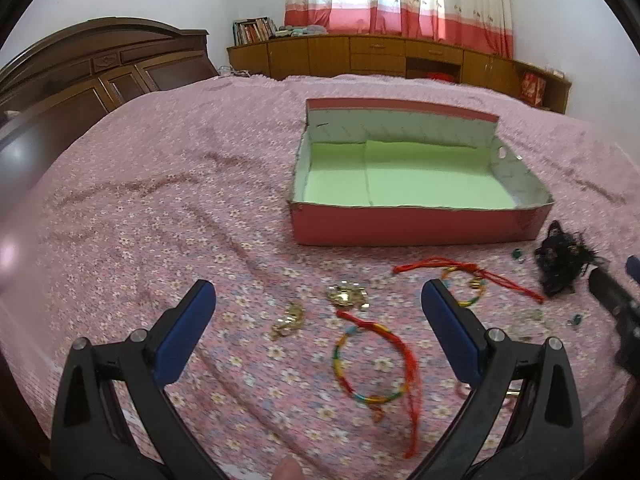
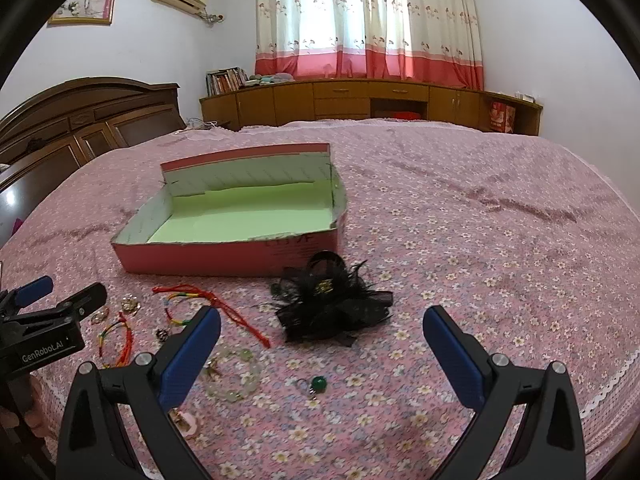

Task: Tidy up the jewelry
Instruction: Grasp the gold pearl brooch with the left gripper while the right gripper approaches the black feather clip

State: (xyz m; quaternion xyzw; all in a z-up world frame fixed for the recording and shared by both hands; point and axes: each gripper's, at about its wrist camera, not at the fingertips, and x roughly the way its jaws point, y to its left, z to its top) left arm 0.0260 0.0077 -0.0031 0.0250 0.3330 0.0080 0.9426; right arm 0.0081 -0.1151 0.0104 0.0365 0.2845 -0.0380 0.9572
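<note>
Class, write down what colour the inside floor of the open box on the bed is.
Pale green. The box shows it best in the left wrist view.

The bedspread (image 2: 460, 216) is matt printed cloth. The box (image 1: 416, 224) looks like matt cardboard, lined with smooth green paper. The hairpiece (image 2: 328, 304) is black feathers and gauzy net. The bracelet (image 1: 372, 364) is braided cord; the charm (image 1: 346, 296) shines like metal. The bead (image 2: 319, 383) is glossy. The fingers (image 1: 182, 336) have ribbed blue pads on black plastic. The headboard (image 2: 80, 128) is polished wood.

Soft daylight glows through the curtains (image 2: 368, 20); below them, fisheye edges bend darkly and foreground blurs slightly.
</note>
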